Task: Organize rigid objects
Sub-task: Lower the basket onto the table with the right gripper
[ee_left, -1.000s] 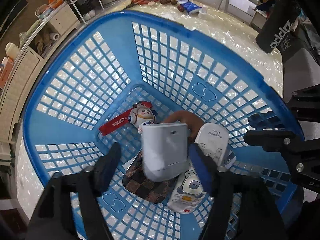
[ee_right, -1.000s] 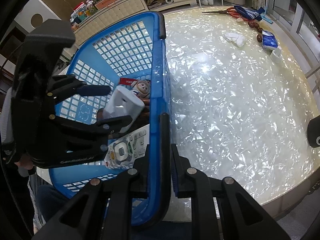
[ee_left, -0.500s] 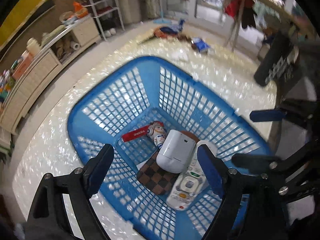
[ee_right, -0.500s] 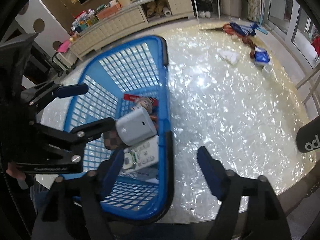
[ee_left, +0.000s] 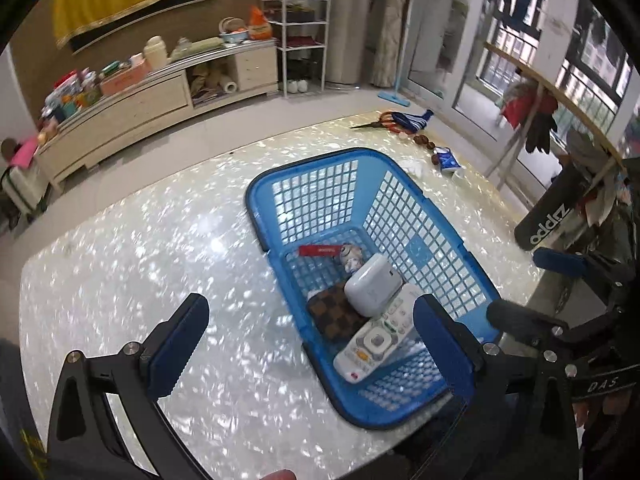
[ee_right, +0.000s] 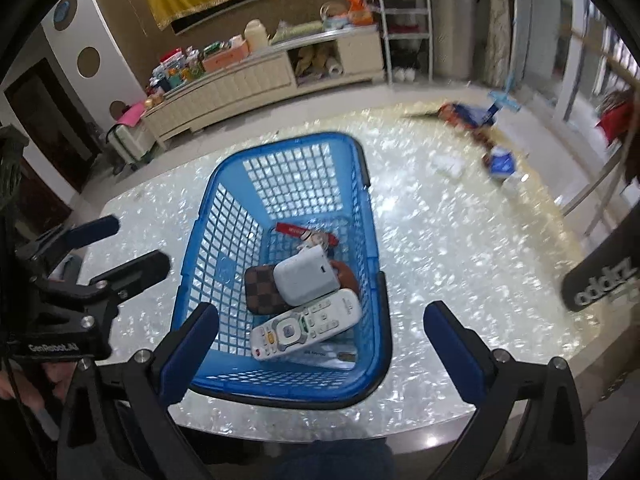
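Looks like the sorting is pretty much wrapped up. The blue basket (ee_right: pixel 366 280) sits on the shiny table (ee_left: pixel 160 280) with everything piled at its near end: white box (ee_right: pixel 306 280) on top of the checkered wallet (ee_right: pixel 260 286), the remote (ee_right: pixel 306 326) nearest, a small figurine (ee_left: pixel 351 258) and red tag (ee_left: pixel 320 250) farther in. Both the left gripper (ee_left: pixel 308 338) and right gripper (ee_right: pixel 320 344) hover above it; their jaws have just been opening and stand wide, nothing between them. The stuff at the far right edge of the table might be left, hard to say.
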The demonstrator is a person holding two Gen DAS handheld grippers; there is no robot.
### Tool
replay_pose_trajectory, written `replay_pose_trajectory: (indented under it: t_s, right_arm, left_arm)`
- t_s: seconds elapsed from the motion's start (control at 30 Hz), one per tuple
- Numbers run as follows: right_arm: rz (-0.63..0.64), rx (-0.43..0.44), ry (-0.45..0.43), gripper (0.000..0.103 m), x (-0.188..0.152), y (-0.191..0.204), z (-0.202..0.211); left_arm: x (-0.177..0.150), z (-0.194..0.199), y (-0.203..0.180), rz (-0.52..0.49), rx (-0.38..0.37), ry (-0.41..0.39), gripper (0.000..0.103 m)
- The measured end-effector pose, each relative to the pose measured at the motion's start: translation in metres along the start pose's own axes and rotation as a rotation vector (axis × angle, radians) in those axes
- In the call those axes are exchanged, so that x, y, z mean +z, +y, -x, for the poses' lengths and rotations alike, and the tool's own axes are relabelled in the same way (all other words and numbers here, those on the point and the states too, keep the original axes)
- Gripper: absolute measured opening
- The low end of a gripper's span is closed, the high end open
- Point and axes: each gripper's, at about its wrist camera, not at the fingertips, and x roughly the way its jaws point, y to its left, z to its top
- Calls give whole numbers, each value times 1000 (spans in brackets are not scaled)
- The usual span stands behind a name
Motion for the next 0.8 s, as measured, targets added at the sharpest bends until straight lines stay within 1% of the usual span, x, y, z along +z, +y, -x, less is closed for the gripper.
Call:
replay_pose_trajectory:
  t_s: [0.13, 0.3, 0.4, 0.47, 0.53, 0.6, 0.8]
  right_arm:
    - [6, -22, -18, 103, -8, 9, 8]
    - [33, -55, -33, 103, -17, 28, 20]
    - [72, -117, -65, 103, -21, 38, 24]
    - [80, -111, -72, 103, -22, 42, 25]
    - [80, -108, -79, 103, -23, 43, 25]
    - [82, -110, -90, 103, -23, 44, 25]
    - [88, -90, -76, 103, -23, 50, 21]
  left_arm:
    - [-20, 16, 7, 33, 26, -8, 103]
    - [-39, 30, 16, 78, 19, -28, 103]
    - [-48, 40, 17, 92, 14, -56, 103]
    - [-53, 48, 21, 111, 6, -90, 103]
    - [-57, 51, 24, 126, -5, -101, 103]
    - [-60, 51, 27, 144, -5, -94, 103]
    - [-62, 50, 35, 163, 2, -89, 103]
